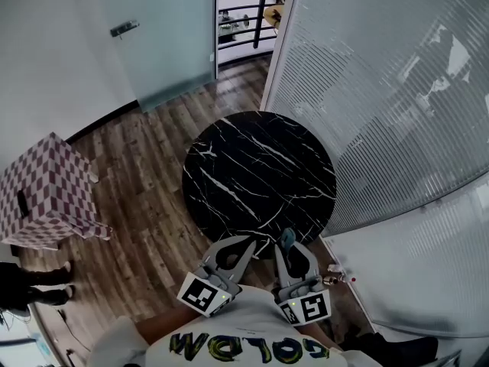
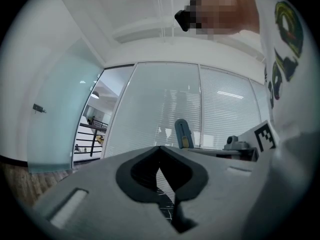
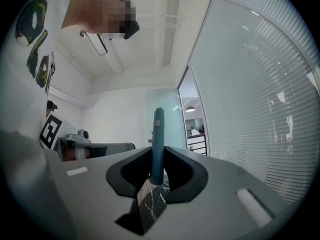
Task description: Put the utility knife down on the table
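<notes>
A teal utility knife [image 3: 158, 134] stands upright between the pads of my right gripper [image 3: 158, 154], which is shut on its lower part. In the head view that gripper [image 1: 286, 245] holds the knife [image 1: 286, 238] over the near edge of the round black marble table [image 1: 260, 167]. My left gripper [image 1: 250, 241] hovers beside it on the left, at the same table edge. In its own view the left gripper [image 2: 160, 151] has its jaws together with nothing between them, and the knife [image 2: 183, 134] shows just to the right.
A pink-and-white checkered box [image 1: 46, 189] stands on the wooden floor at left, with a person's shoes [image 1: 46, 281] near it. A glass wall with blinds [image 1: 382, 90] curves round the table's right side. A frosted glass door [image 1: 153, 37] is at the back.
</notes>
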`<state>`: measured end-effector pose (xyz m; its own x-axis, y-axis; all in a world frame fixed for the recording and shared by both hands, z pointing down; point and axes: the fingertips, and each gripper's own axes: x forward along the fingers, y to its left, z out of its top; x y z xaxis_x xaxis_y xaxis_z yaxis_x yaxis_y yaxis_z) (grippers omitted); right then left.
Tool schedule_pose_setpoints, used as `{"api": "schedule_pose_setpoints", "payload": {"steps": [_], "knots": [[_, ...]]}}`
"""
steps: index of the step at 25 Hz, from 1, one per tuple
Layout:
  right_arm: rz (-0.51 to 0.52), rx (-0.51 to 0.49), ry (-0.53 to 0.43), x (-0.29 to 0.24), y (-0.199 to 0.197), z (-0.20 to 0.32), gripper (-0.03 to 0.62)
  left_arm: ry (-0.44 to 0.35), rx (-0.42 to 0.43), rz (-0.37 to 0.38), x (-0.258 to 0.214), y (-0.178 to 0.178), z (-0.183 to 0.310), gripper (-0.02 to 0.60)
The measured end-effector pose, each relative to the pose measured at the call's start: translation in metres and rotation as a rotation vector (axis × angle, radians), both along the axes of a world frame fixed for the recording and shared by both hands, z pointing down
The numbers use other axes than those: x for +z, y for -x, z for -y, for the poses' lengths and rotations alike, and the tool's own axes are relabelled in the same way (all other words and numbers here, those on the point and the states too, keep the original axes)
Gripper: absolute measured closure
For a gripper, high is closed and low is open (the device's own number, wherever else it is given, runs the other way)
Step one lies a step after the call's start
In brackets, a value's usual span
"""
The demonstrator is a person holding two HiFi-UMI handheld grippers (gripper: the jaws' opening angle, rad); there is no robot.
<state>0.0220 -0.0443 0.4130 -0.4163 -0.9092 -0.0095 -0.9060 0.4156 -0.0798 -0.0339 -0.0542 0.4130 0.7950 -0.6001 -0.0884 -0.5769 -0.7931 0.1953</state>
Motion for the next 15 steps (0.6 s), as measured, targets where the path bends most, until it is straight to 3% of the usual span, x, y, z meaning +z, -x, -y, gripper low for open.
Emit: {"api": "schedule_pose_setpoints", "payload": {"steps": [15], "knots": [[0.009, 0.002, 0.001, 0.001, 0.013, -0.003, 0.52, 0.019, 0.003, -0.003, 0.004, 0.013, -0.003, 0.581]]}}
